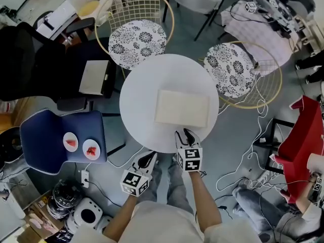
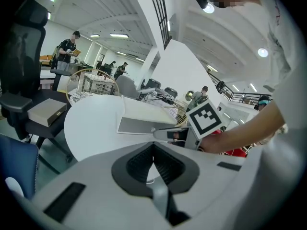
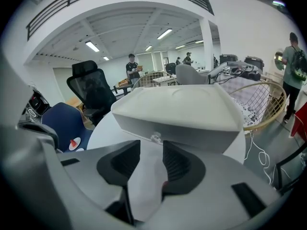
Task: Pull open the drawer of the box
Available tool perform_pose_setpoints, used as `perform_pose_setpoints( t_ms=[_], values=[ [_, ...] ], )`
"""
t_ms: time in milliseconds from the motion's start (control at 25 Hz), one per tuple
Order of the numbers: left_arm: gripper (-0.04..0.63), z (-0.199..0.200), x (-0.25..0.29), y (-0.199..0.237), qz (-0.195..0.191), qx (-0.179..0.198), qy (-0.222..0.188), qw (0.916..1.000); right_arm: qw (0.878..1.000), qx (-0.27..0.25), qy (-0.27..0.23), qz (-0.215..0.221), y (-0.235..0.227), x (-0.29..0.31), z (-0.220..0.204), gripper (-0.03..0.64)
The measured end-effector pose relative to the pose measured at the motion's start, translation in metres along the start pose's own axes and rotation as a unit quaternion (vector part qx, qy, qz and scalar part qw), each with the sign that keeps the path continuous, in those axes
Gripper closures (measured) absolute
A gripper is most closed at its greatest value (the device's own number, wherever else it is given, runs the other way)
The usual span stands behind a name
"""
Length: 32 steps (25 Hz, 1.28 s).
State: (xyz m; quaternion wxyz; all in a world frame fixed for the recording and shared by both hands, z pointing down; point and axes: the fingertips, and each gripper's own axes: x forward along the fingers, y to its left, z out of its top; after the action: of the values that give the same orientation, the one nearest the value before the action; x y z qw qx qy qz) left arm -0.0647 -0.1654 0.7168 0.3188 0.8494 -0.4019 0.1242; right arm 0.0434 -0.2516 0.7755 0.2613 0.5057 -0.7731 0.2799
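A flat cream box [image 1: 182, 107] lies in the middle of a round white table [image 1: 139, 95]. Its drawer front faces me, with a small clear knob [image 3: 155, 138] at its centre. My right gripper [image 1: 184, 133] rests over the table's near edge, open, pointing at that front. In the right gripper view the knob sits just ahead of the gap of the right gripper [image 3: 151, 150]; nothing is between the pads. My left gripper [image 1: 150, 157] hangs below and left of the table edge, shut and empty. The left gripper view shows the box [image 2: 144, 116] and the right gripper [image 2: 160, 133] from the side.
Two wire chairs with patterned cushions [image 1: 137, 43] [image 1: 230, 69] stand behind the table. A blue chair [image 1: 63, 140] with two small plates is at the left, a black chair with a flat box [image 1: 96, 77] beyond it. Cables [image 1: 248, 161] and a red object [image 1: 304, 135] lie at the right.
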Motion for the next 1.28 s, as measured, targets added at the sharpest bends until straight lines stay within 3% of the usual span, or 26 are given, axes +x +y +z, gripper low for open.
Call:
perform_pose_setpoints(
  t_ms=[480, 640, 1280],
  values=[
    [0.583, 0.001, -0.005, 0.011, 0.008, -0.002, 0.003, 1.0000, 1.000, 0.009, 0.009, -0.003, -0.002, 0.021, 0.004, 0.463],
    [0.583, 0.001, -0.006, 0.013, 0.009, -0.004, 0.002, 1.0000, 1.000, 0.005, 0.011, -0.025, -0.006, 0.020, 0.005, 0.537],
    [0.583, 0.001, -0.005, 0.008, 0.004, -0.003, 0.003, 1.0000, 1.000, 0.005, 0.013, -0.020, -0.001, 0.015, -0.002, 0.541]
  ],
)
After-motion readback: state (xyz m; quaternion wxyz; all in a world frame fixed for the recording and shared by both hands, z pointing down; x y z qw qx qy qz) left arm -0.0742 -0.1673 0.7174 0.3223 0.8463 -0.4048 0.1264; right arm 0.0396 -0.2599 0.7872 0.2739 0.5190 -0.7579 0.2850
